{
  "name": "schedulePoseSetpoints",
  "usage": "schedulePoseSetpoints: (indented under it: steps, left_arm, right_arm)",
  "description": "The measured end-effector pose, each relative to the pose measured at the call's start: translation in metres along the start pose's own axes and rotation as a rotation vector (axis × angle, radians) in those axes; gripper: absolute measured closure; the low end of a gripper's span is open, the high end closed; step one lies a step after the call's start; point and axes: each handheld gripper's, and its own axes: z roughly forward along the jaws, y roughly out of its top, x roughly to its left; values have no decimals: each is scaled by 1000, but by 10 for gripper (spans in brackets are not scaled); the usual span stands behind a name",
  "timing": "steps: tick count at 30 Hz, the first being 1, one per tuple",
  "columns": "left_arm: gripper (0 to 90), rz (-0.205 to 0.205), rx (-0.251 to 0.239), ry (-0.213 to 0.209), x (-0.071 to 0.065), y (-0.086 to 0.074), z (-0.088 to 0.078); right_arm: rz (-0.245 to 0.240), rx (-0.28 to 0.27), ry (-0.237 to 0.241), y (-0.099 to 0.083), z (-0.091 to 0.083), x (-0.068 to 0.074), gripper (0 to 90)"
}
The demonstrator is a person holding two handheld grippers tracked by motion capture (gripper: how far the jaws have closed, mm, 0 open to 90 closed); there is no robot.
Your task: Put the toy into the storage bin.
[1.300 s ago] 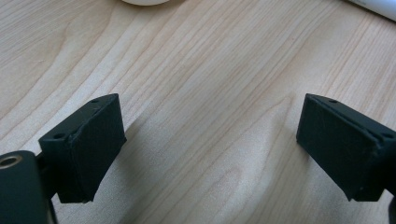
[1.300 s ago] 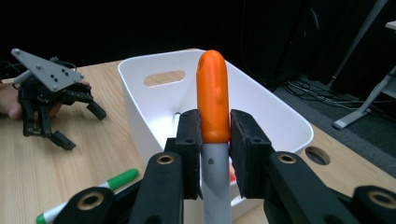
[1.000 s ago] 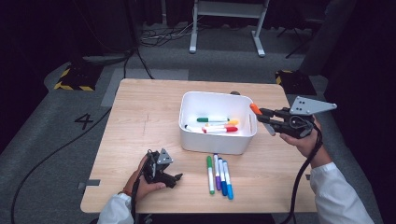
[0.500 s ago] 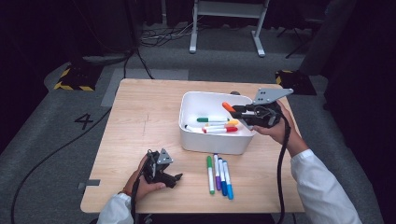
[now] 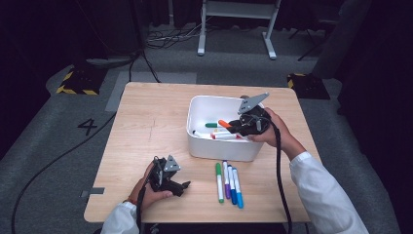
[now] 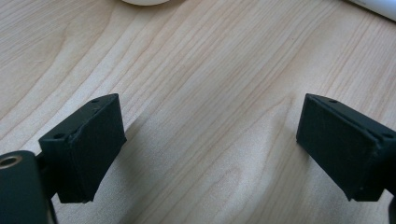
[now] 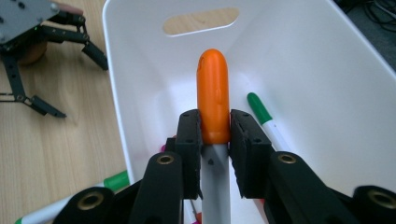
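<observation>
Orange marker (image 7: 213, 100) barrel hidden by right gripper (image 7: 214, 135) (clamped); bin (image 7: 327, 84) cropped.

- My right tongs (image 7: 214, 135) are clamped on the orange marker (image 7: 212, 105), jaws pinching its cap base, grey barrel running back between them.
- Marker points into the white bin (image 7: 327, 93), cap tip toward the far wall with the oval handle slot (image 7: 201, 21).
- Green-capped marker (image 7: 264, 116) lies on the bin floor, just right of the jaws.
- Another green-capped marker (image 7: 109, 182) outside the bin, lower left, on the wooden surface (image 7: 56, 140).
- Other tongs (image 7: 70, 70) sit top left on the surface, jaws spread apart.
</observation>
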Motion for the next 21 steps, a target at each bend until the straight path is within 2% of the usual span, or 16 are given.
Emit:
schedulePoseSetpoints:
  steps: [4,12,16,21]
  left_arm:
    - [80,0,1,0,0,0,0]
    - [80,1,1,0,0,0,0]
    - [80,1,1,1,0,0,0]
    - [81,0,0,1,0,0,0]
  right_arm:
    - [-18,49,33,0,6,6,747]
    - [-28,121,52,1,16,10,743]
    - [-8,122,49,2,20,9,712]
    - [13,79,31,1,19,9,623]
